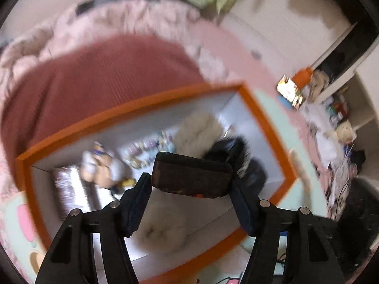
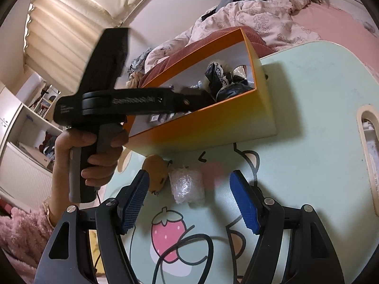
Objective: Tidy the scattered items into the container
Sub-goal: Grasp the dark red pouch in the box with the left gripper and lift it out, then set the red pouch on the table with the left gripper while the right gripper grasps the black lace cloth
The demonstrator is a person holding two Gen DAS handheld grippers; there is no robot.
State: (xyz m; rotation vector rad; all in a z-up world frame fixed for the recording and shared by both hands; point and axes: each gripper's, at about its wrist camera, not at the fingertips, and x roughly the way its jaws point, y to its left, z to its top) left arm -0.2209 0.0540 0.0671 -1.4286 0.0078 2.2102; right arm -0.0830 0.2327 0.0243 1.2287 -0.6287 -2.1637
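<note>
In the left wrist view my left gripper is shut on a dark rectangular case, held over the open orange box. Inside the box lie a small doll, a beige furry piece, a black furry item and a row of small bits. My right gripper stands open low over the table. Between and just ahead of its fingers lie a bubble-wrap bundle and a small brown plush toy. The orange box stands just behind them.
A hand holds the left gripper's body, which reaches into the box from the left. The pale green table has a strawberry print and a black cable near me. A red ribbed cloth and a pink quilt lie behind the box.
</note>
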